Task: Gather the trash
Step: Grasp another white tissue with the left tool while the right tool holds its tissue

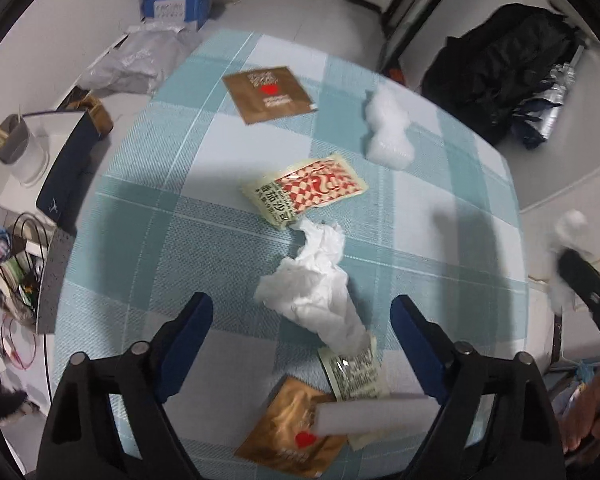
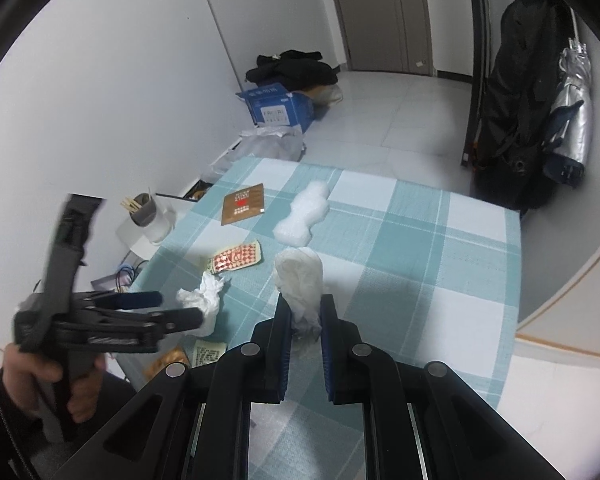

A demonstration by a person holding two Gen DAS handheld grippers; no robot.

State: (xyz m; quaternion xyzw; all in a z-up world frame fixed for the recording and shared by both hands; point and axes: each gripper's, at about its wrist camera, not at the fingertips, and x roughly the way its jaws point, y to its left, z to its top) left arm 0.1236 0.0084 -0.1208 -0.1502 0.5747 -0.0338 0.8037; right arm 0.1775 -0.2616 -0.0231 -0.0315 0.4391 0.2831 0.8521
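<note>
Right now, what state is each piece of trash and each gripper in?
left gripper: jaws open, straddling the crumpled tissue, not pressing it
right gripper: jaws shut on a white wad
white wad: held, lifted off the table
crumpled tissue: lying loose on the tablecloth
checkered sachet: flat, untouched
brown packet: flat, untouched
bubble wrap: lying on the tablecloth

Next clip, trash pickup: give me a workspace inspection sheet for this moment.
Surface: checked tablecloth, mostly bare.
Job's things: crumpled tissue, red sauce packet, brown packet, bubble wrap, near-edge sachets.
Clutter: chopstick cup, blue box.
Grippers: left gripper open around the tissue; right gripper shut on white wad.
Cables: wires beside table.
Surroundings: door, black bag.
</note>
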